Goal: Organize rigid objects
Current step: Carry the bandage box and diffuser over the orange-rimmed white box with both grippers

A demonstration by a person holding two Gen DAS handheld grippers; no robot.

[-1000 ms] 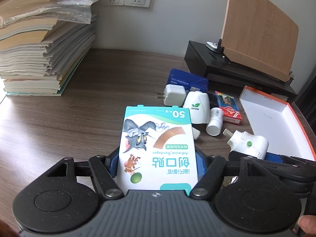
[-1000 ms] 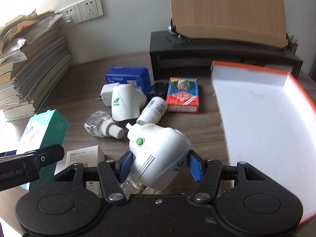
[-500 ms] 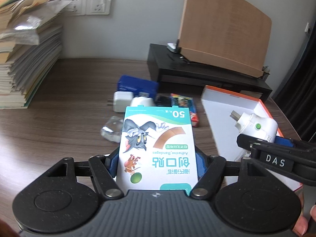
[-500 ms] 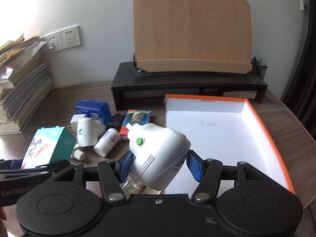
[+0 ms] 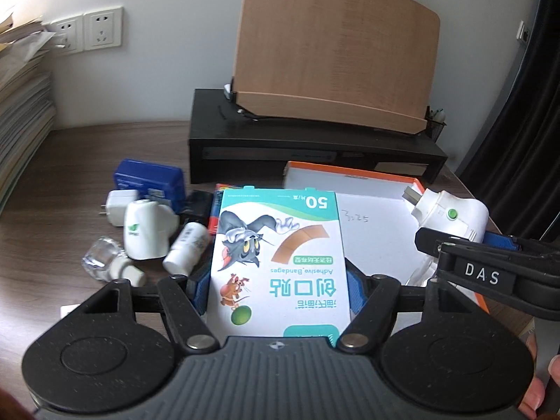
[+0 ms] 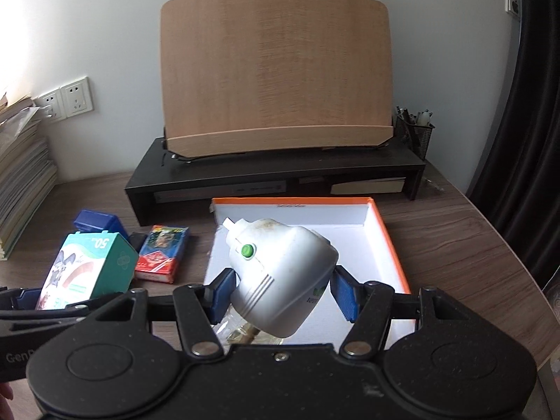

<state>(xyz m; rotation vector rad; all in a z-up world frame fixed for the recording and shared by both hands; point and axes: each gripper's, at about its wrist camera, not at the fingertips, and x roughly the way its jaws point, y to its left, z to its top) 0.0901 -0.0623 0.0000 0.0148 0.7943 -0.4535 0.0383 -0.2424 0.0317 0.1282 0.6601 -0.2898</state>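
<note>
Over the orange-rimmed box [image 6: 388, 241], plug-in vaporizer [image 6: 283, 276] clamped in right tool [image 6: 281, 294]; bandage box [image 5: 278, 255] in left tool [image 5: 276, 290].

This looks like a desk in an office or a study room at home. The desk [image 6: 455, 231] is brown wood and stands against a white wall. A black shelf [image 6: 276, 171] sits on it, with a wooden book stand [image 6: 276, 84] on top. A mesh pen cup [image 6: 414, 133] stands at its right end. A tall pile of books and papers [image 5: 21, 115] is on the left. Wall sockets [image 5: 87, 29] are above the desk. A dark curtain [image 6: 535, 105] hangs on the right.
</note>
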